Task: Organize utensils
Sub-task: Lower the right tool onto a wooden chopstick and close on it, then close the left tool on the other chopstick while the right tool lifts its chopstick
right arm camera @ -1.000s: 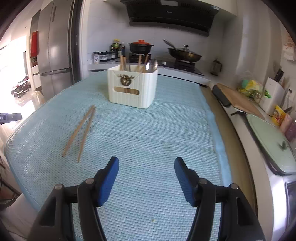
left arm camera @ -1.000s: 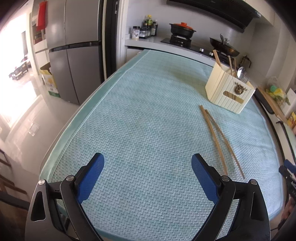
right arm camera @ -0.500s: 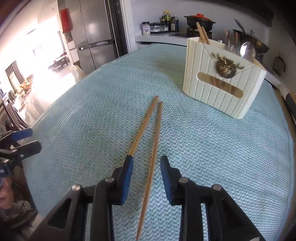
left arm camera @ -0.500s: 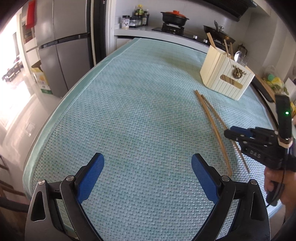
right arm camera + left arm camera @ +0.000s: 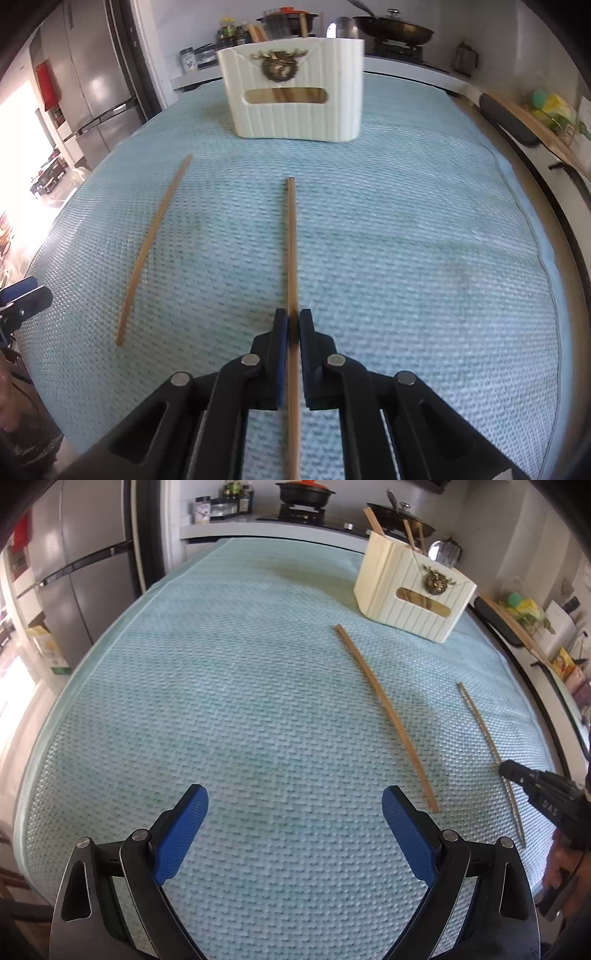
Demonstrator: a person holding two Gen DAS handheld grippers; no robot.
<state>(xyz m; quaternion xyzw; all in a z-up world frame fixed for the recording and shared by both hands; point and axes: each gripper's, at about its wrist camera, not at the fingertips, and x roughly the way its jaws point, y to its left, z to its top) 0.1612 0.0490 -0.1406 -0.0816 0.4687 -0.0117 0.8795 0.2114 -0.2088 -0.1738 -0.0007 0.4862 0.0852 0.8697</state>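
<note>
Two wooden chopsticks are on the teal mat. My right gripper (image 5: 293,321) is shut on one chopstick (image 5: 291,240), which points straight ahead toward the cream utensil holder (image 5: 295,96). The other chopstick (image 5: 151,254) lies loose to its left. In the left wrist view that loose chopstick (image 5: 384,712) lies ahead and right of my left gripper (image 5: 293,827), which hovers open over bare mat. The held chopstick (image 5: 484,734) and the right gripper (image 5: 513,771) show at the right edge. The holder (image 5: 410,594) has chopsticks and a spoon in it.
The teal mat (image 5: 221,683) covers the whole counter. Behind it are a stove with a red-lidded pot (image 5: 304,493) and a wok (image 5: 395,27). A fridge (image 5: 74,572) stands at the left. A cutting board and packets (image 5: 546,118) line the right side.
My right gripper came down over the right chopstick and shut on it; that chopstick now lies apart from the other. My left gripper drifted forward and lower, still open.
</note>
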